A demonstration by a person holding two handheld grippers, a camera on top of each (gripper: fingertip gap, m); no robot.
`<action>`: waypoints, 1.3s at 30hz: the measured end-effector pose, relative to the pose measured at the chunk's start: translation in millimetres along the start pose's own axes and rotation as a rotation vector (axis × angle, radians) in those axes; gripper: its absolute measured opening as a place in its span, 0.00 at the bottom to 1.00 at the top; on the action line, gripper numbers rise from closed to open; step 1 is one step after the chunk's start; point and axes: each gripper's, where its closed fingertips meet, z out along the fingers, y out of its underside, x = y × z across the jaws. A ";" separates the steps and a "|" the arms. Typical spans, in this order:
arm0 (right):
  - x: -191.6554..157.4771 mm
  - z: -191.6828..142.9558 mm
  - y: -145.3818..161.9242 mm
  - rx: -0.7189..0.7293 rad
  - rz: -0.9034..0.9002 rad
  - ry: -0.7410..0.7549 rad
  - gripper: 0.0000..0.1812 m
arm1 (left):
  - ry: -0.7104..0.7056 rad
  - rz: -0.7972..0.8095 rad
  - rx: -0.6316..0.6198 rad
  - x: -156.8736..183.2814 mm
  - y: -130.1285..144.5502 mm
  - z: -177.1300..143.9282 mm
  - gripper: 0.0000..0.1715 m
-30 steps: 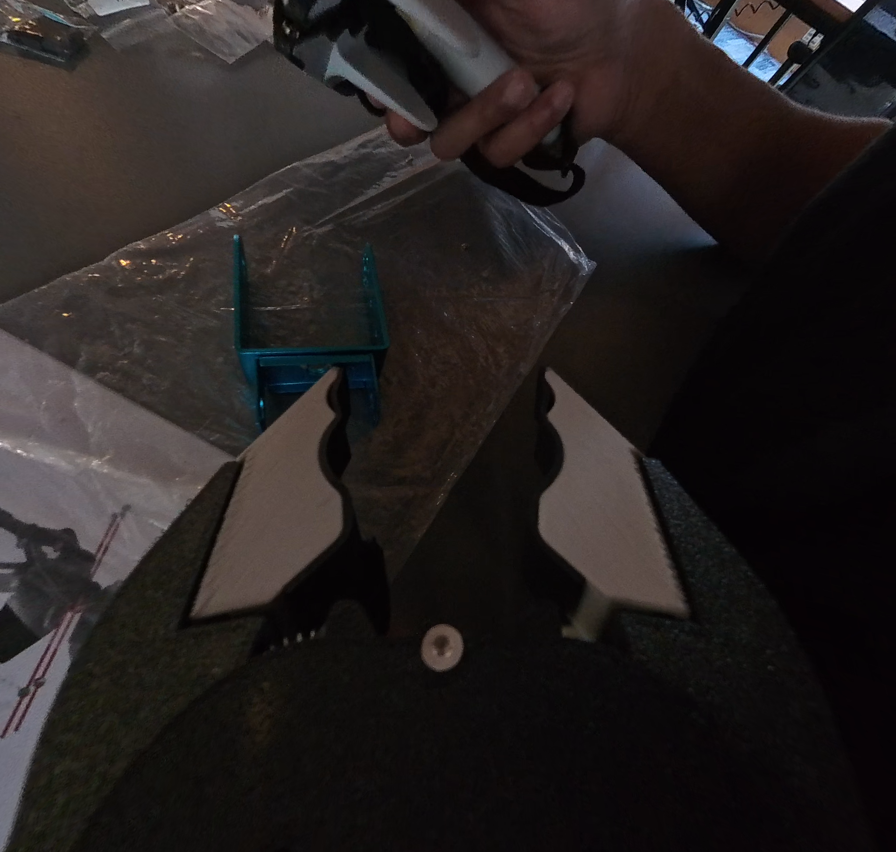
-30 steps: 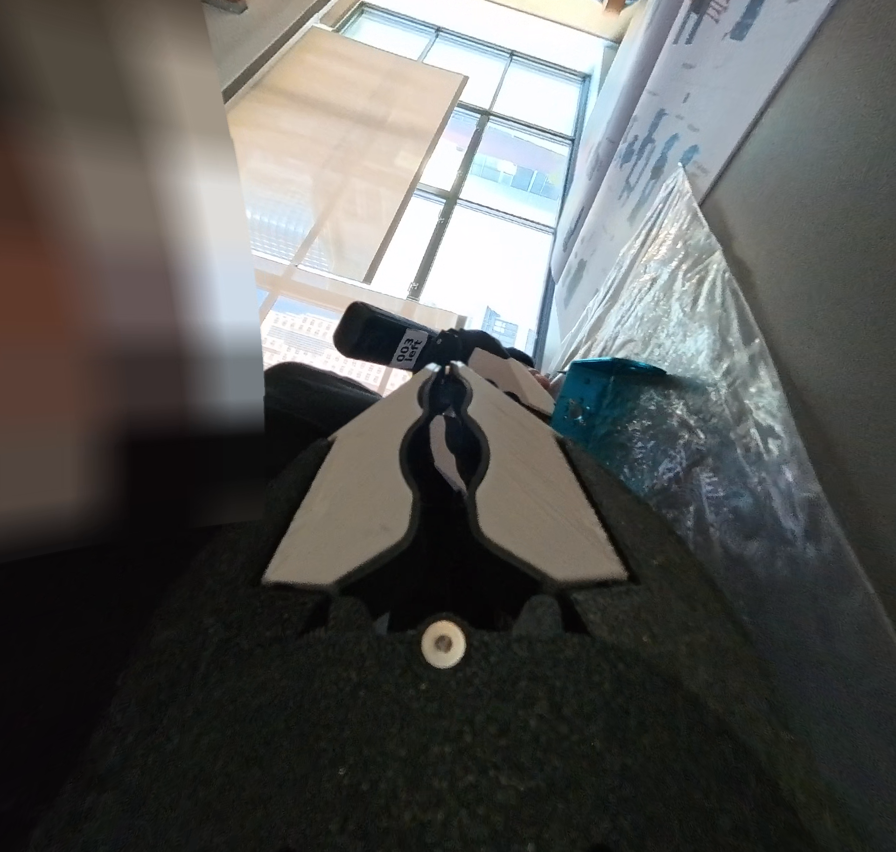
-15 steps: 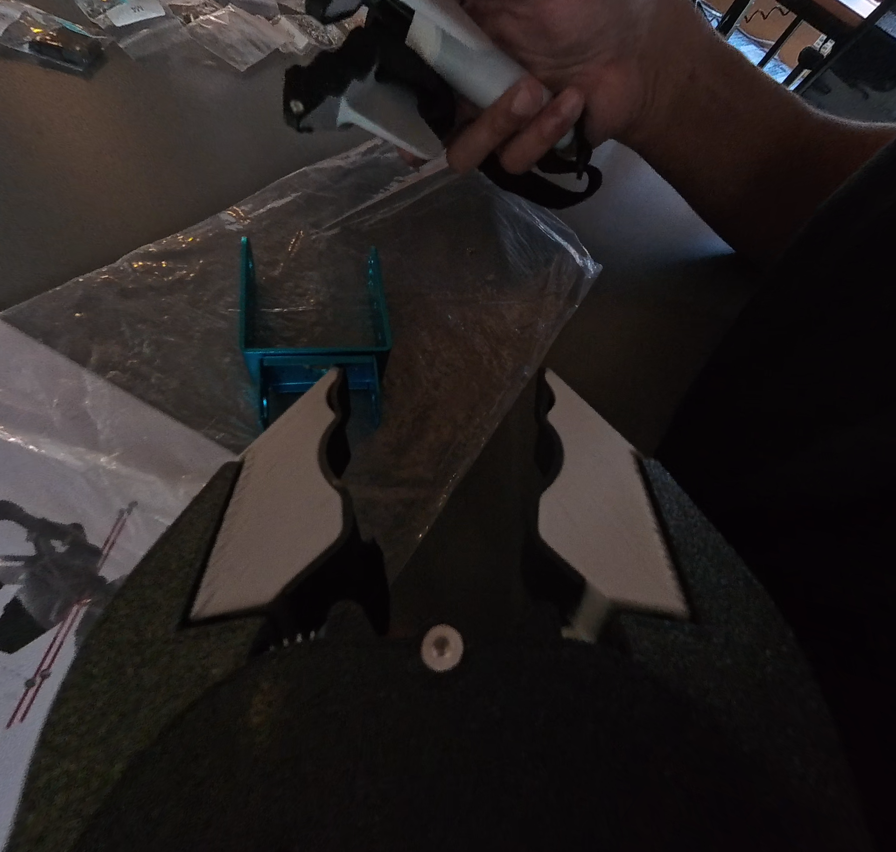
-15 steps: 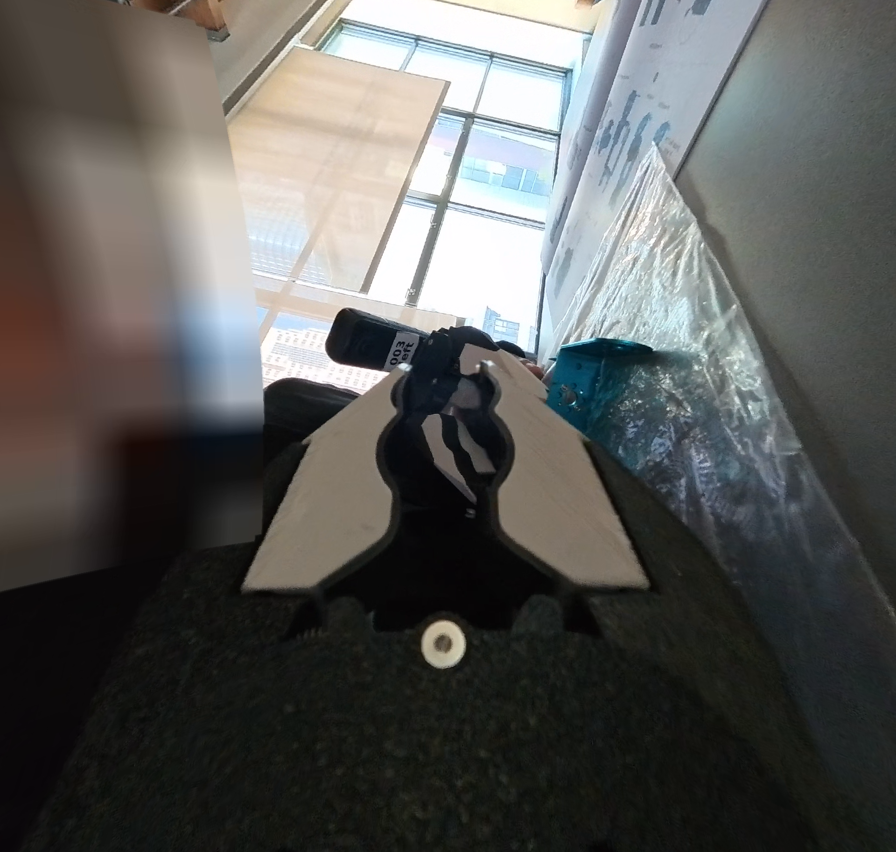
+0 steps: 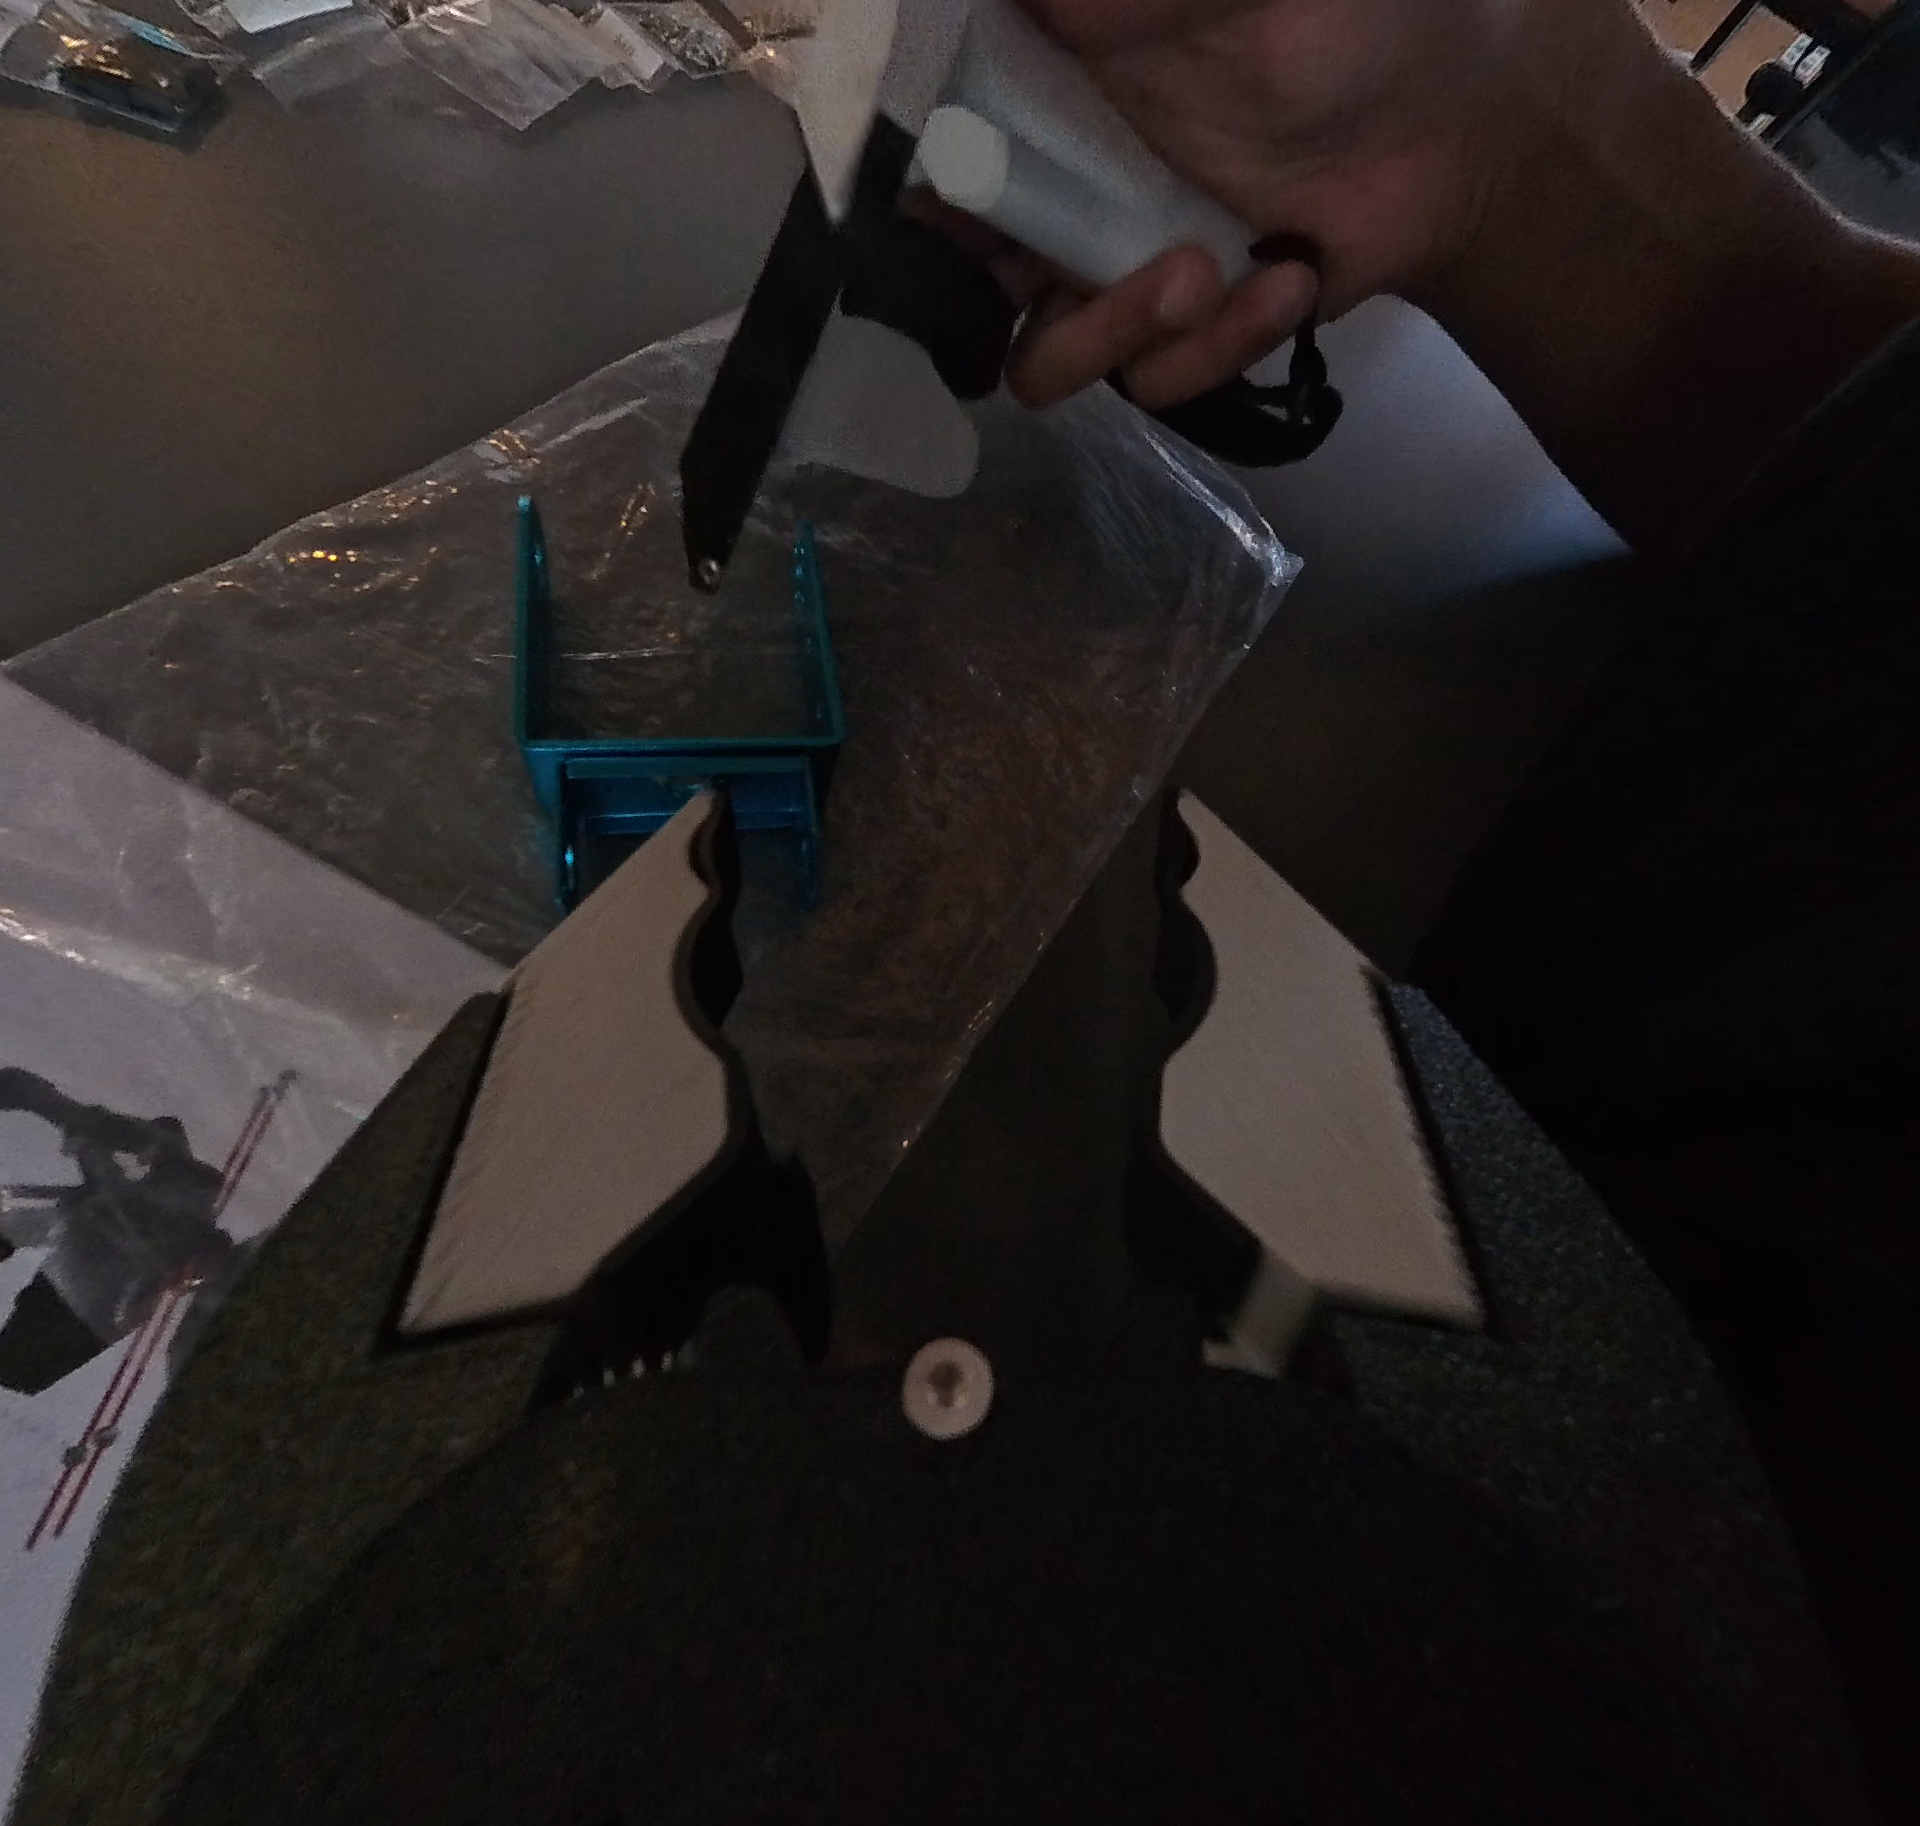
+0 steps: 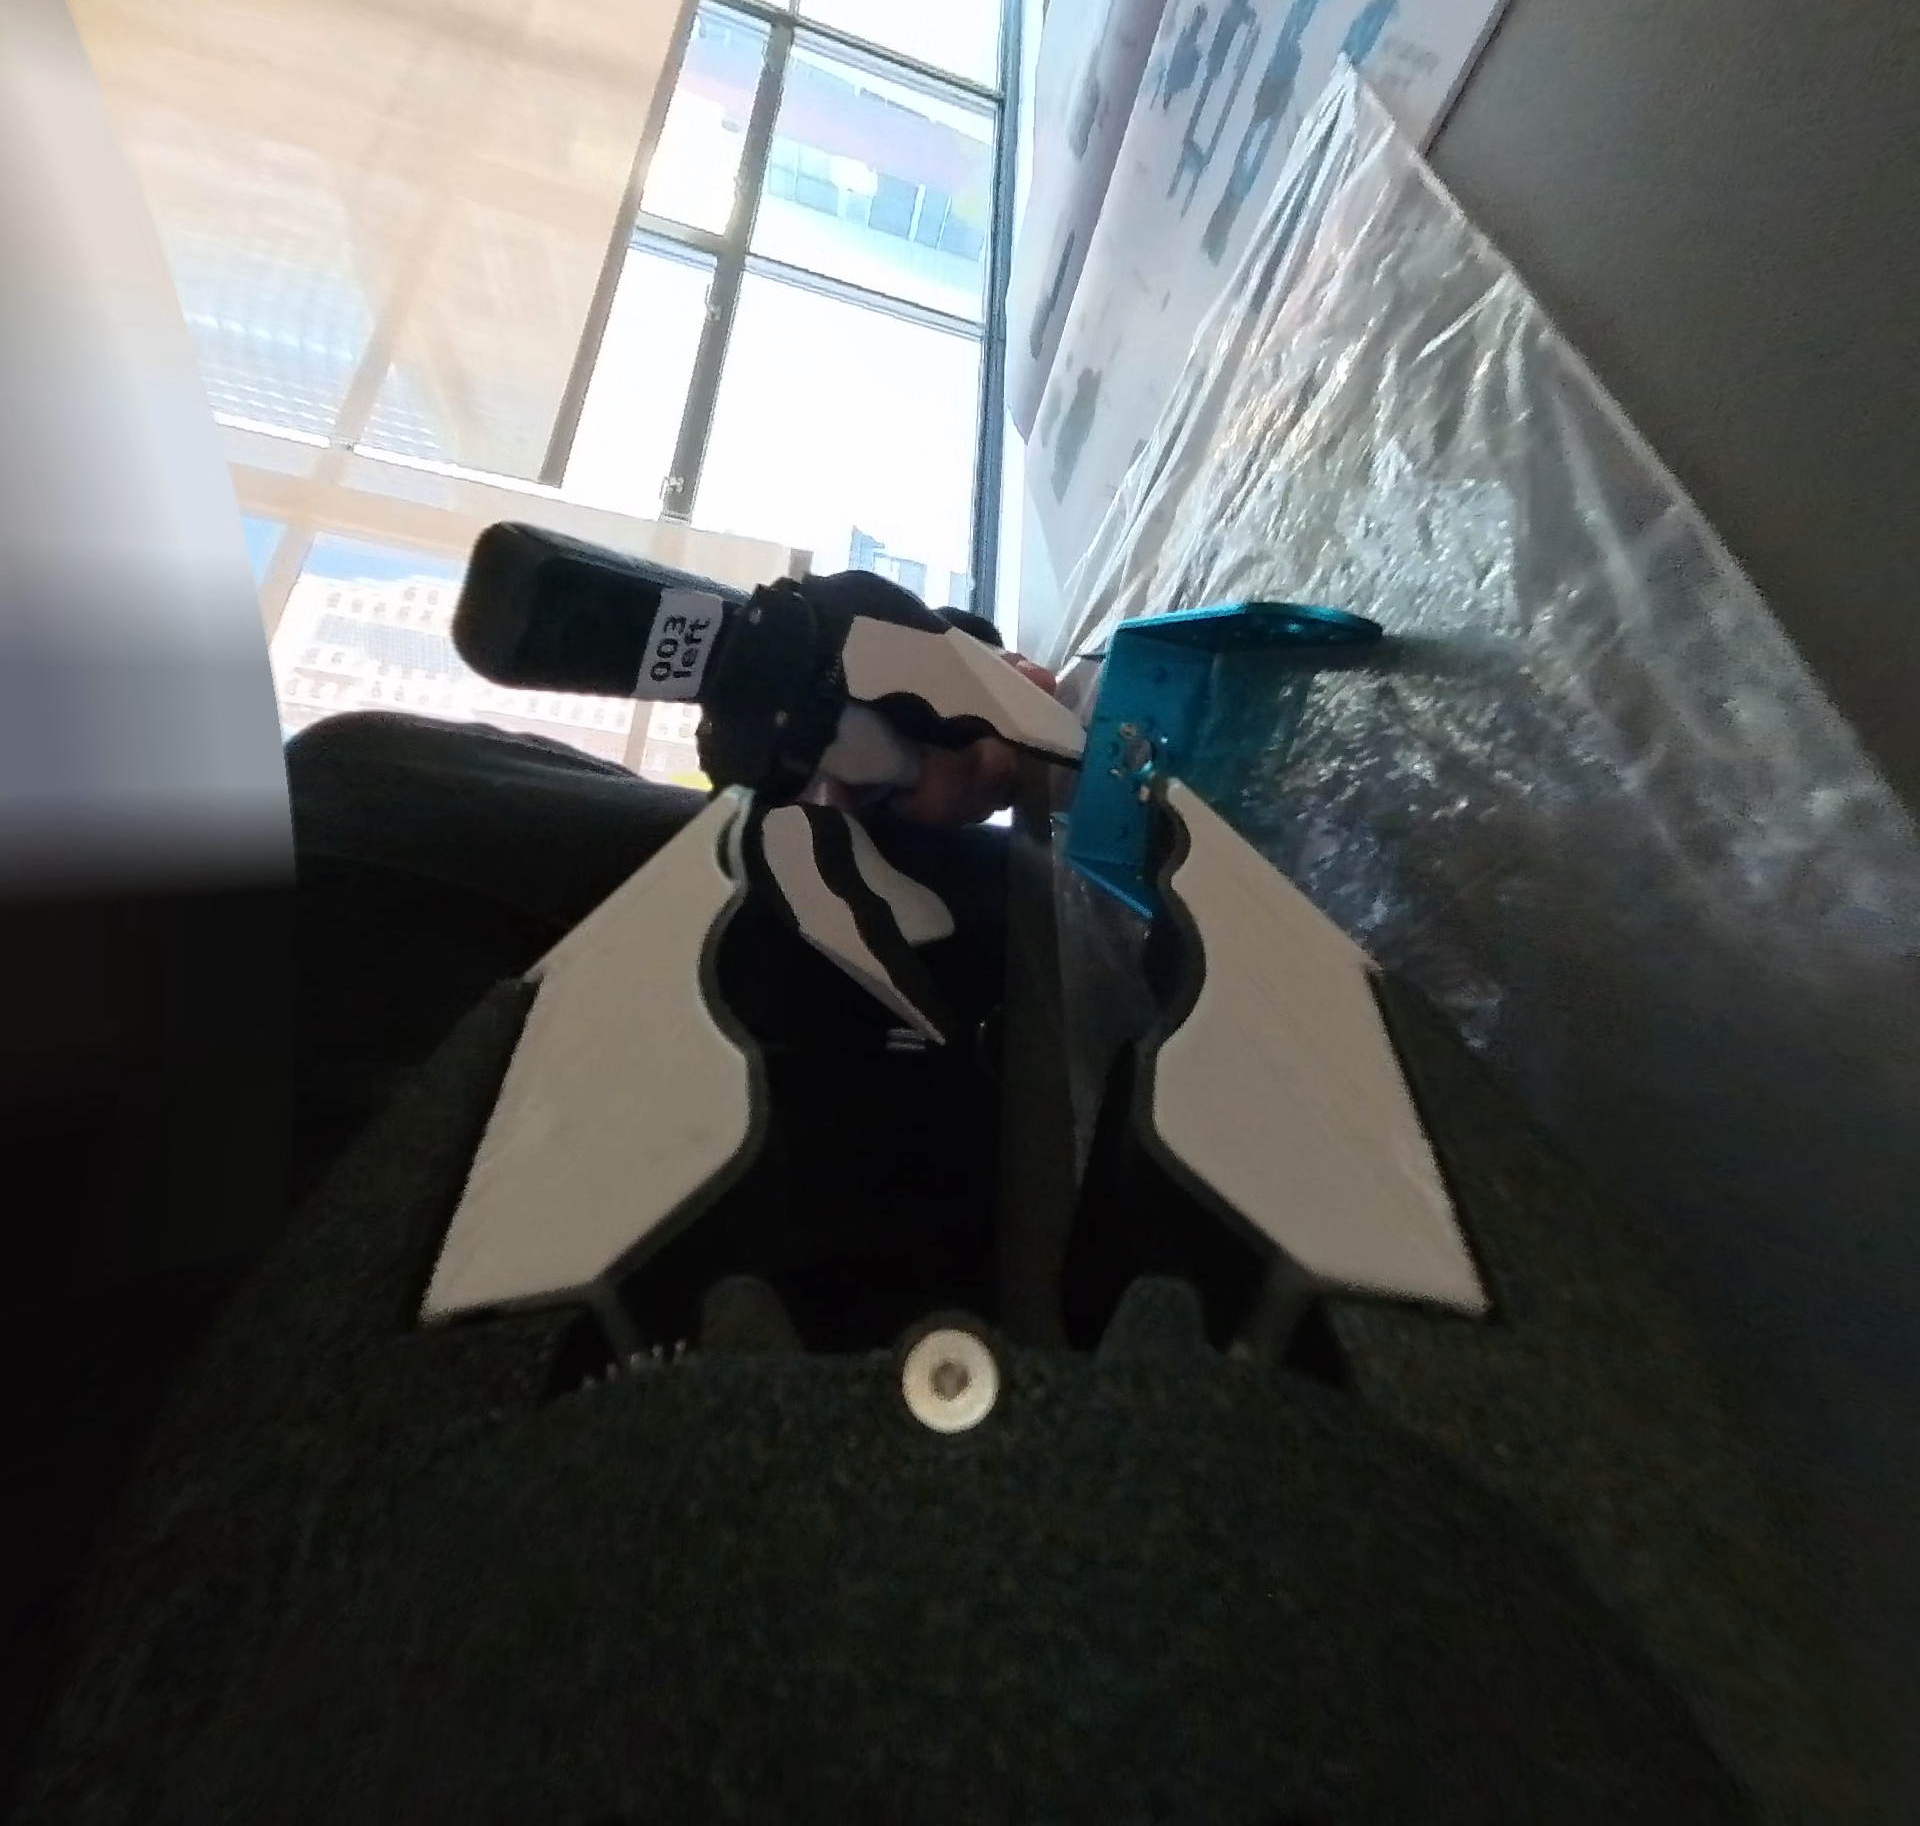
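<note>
Grey matte table (image 5: pixel 312 249) carries a crinkled clear plastic bag (image 5: pixel 987 716) with a glossy teal metal U-shaped bracket (image 5: pixel 675 727) standing on it, small clear packets (image 5: pixel 499 51) lying far behind. Left gripper (image 5: pixel 945 831), flat white fingers with wavy black edges, is spread empty, its left tip just before the bracket. Right gripper (image 6: pixel 951 820) is likewise spread, holding nothing, beside the bracket.

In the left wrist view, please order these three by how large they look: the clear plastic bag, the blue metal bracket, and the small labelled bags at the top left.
1. clear plastic bag, largest.
2. blue metal bracket, standing on it.
3. small labelled bags; each looks smallest, but they lie farther away, so true size is unsure.
</note>
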 end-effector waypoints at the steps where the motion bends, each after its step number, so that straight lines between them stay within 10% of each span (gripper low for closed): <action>1: 0.0 2.6 1.5 -0.007 0.004 -0.005 0.41 | -0.001 0.002 0.000 0.1 -0.1 0.2 0.47; 28: 7.1 21.3 3.7 -0.153 -0.127 0.222 0.42 | 0.029 -0.012 0.006 1.9 -1.4 -0.8 0.47; 39: 20.0 -21.7 -11.2 -0.181 -0.444 0.398 0.22 | -0.101 0.043 0.047 -21.6 -8.6 -23.6 0.47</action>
